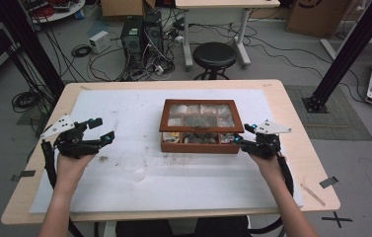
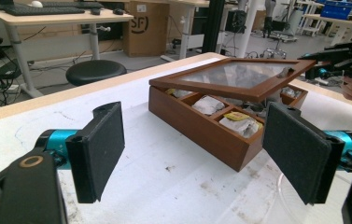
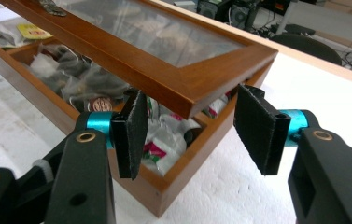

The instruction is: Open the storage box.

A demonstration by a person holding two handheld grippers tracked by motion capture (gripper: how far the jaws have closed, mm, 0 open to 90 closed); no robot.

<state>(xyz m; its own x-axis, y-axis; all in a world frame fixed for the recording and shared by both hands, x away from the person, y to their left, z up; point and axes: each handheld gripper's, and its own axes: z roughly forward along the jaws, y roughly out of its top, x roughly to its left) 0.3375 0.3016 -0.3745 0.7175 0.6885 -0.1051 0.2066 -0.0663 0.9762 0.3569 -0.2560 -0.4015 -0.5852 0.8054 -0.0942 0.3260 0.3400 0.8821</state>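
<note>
A brown wooden box sits mid-table with packets of tea in its compartments. Its glass-paned lid is lifted a little at the front. My right gripper is at the box's front right corner. In the right gripper view, the right gripper stands open with the lid's corner between the pads, which do not press on it. My left gripper hovers at the left of the table, apart from the box. Its jaws are open and nothing is between them; the box lies ahead.
A white sheet covers most of the tabletop. A clear round cup stands near the front, between the left gripper and the box. Beyond the far edge are a black stool, a computer tower and cables.
</note>
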